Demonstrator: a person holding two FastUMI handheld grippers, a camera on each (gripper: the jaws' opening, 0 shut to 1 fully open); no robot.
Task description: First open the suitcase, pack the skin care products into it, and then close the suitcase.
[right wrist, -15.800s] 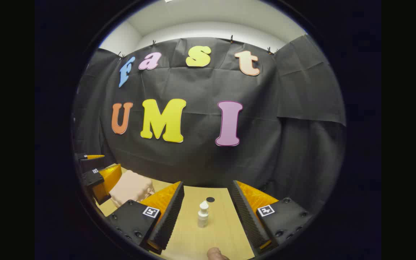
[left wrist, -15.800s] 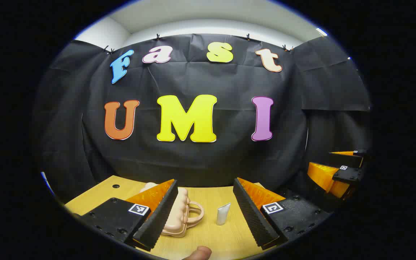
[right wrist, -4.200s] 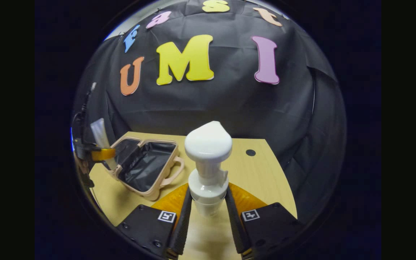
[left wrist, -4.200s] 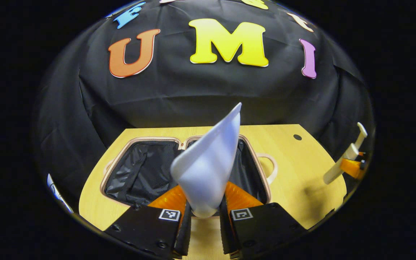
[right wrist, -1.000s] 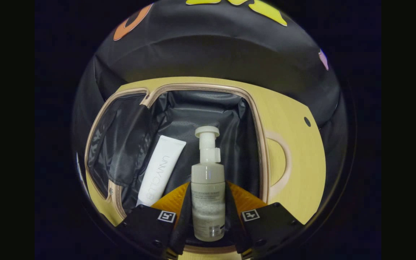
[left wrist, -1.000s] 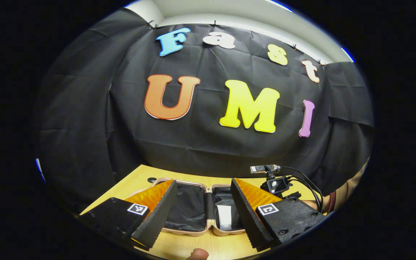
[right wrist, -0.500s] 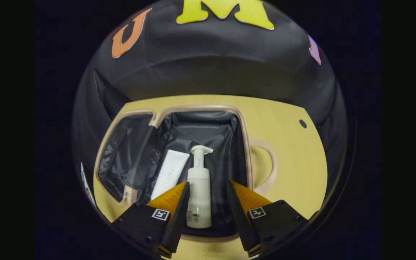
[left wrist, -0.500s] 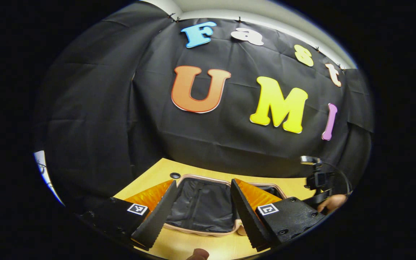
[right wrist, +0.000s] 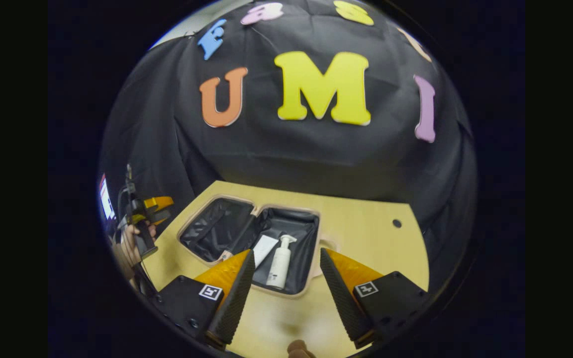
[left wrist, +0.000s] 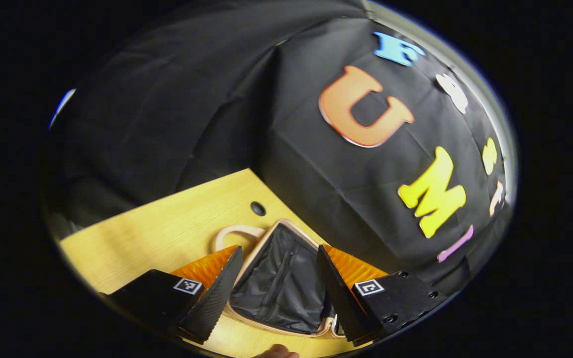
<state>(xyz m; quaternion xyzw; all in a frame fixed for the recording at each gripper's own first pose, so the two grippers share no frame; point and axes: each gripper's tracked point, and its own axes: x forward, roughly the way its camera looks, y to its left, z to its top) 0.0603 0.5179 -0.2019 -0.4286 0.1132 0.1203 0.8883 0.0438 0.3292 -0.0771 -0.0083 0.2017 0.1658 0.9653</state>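
My left gripper (left wrist: 276, 288), jaws spread, hovers over the open suitcase (right wrist: 202, 229) on the table (right wrist: 366, 219), tube (right wrist: 265, 249) and bottle (right wrist: 280, 263) already packed inside, right gripper (right wrist: 286, 293) spread too; only closing remains.

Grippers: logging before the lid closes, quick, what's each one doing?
Left gripper: open, holding nothing, over the open suitcase.
Right gripper: open, holding nothing; bottle lies in the suitcase.

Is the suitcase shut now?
No, the suitcase lies open on the table, with the pump bottle and the tube lying inside one half.
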